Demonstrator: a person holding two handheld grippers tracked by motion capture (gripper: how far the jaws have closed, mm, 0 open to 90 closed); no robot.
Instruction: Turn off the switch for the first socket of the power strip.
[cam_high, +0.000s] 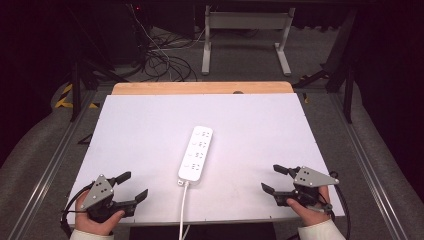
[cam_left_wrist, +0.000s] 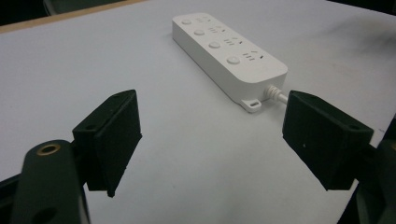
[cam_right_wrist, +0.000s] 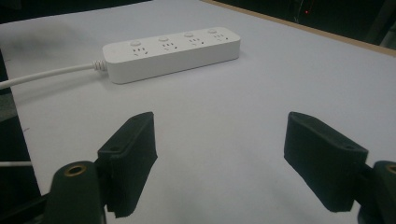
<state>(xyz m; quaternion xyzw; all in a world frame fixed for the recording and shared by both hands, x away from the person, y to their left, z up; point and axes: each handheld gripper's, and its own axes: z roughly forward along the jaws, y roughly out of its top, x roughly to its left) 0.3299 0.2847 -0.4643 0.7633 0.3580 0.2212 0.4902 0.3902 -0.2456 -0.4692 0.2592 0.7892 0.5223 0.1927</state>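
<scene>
A white power strip (cam_high: 196, 153) with several sockets and round buttons lies in the middle of the white table top (cam_high: 150, 130), its white cable (cam_high: 183, 210) running off the near edge. The left gripper view has the power strip (cam_left_wrist: 228, 51) ahead and to the right; the right gripper view has the power strip (cam_right_wrist: 170, 51) ahead and to the left. My left gripper (cam_high: 132, 186) rests open at the near left corner with nothing between its jaws. At the near right, my right gripper (cam_high: 274, 178) stands open and empty too. Both point inward toward the strip.
A wooden board edge (cam_high: 200, 88) borders the table's far side. Beyond it are a white metal frame (cam_high: 245, 35) and tangled cables (cam_high: 160, 60) on the grey floor. Metal rails (cam_high: 365, 160) run along both sides of the table.
</scene>
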